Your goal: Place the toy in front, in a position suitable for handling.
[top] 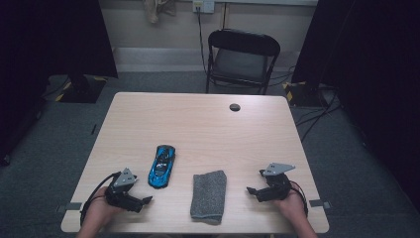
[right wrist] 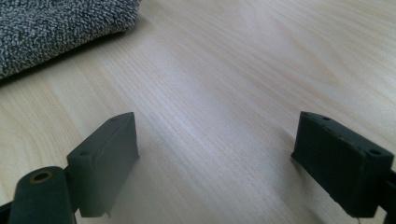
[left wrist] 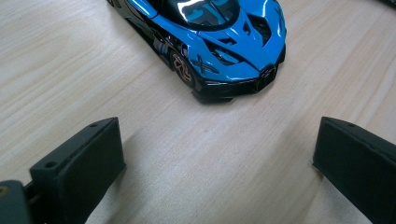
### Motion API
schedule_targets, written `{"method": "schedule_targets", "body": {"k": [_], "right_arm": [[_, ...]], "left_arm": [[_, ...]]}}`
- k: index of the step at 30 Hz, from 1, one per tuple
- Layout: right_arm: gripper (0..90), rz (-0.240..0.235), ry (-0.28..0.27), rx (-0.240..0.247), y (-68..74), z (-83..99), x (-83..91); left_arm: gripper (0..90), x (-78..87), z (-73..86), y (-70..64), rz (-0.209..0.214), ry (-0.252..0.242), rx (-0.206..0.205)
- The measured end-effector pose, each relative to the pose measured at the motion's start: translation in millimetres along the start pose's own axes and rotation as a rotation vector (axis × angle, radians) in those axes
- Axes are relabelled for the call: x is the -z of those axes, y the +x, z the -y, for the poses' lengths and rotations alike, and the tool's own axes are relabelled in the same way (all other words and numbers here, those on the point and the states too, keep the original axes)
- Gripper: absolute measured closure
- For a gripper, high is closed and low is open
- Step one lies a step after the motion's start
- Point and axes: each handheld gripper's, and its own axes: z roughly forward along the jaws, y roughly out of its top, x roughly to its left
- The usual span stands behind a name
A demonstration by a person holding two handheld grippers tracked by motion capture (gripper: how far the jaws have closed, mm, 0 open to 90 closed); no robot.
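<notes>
both grippers gape empty; left gripper [top: 145, 201] just beside the toy car [top: 162, 166] could nudge it rolling off-line

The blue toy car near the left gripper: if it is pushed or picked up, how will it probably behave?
The blue toy car stands on its wheels on the smooth wooden table, so a lengthwise push would probably make it roll. Its glossy body may slip between the jaws. It looks rigid, unlike the folded grey cloth.
</notes>
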Motion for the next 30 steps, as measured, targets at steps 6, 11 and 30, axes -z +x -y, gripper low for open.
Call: {"method": "schedule_targets", "body": {"k": [6, 11, 30], "right_arm": [[12.9, 0.0, -0.001, -0.006, -0.1, 0.1, 0.2], [13.0, 0.021, -0.002, -0.024, 2.0, 0.1, 0.1], [14.8, 0.034, 0.048, -0.034, 3.7, -10.1, -3.6]], "left_arm": [[0.0, 0.0, 0.0, 0.0, 0.0, 0.0, 0.0], [0.0, 0.0, 0.0, 0.0, 0.0, 0.0, 0.001], [8.2, 2.7, -7.0, -4.4, -0.051, 0.033, 0.092]]}}
